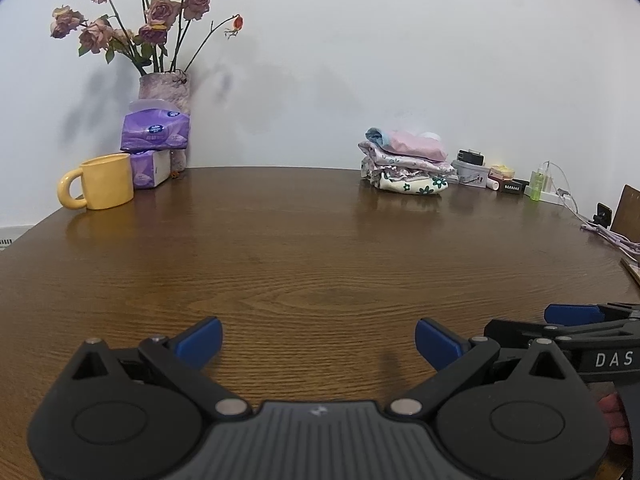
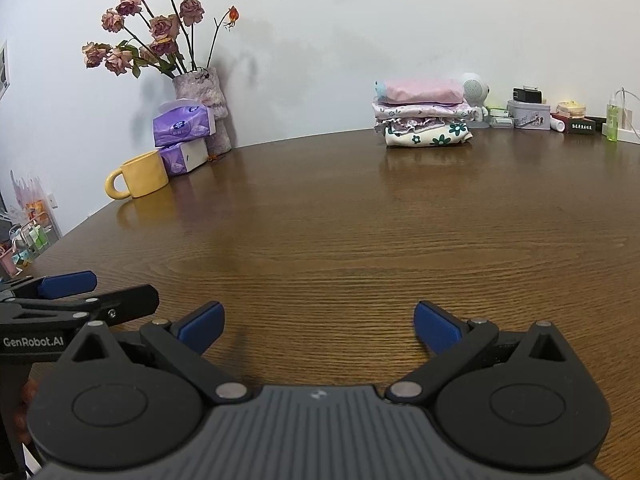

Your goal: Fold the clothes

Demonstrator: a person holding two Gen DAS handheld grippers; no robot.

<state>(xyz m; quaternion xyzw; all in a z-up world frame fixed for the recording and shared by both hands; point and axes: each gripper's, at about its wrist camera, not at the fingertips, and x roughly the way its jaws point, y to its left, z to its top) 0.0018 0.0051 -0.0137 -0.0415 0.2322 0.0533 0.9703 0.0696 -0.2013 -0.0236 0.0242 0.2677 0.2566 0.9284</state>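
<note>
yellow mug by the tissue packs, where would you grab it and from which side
Take the yellow mug by its looped handle, coming from the near-left. The mug stands upright with the handle jutting left, away from the tissue packs crowding its right side, so a gripper likely has room there.

Pretty standard handheld rig: the left gripper (image 1: 318, 340) and right gripper (image 2: 318, 326) are both built from matte black plastic, with blue pads (image 1: 436, 340) fitted on the finger ends. Round black hubs and silver pivot pins can be seen on each, plus a ribbed grey centre plate stamped with a tiny logo. "DAS" is printed in white on one side, "GenRobot.AI" on the other.
</note>
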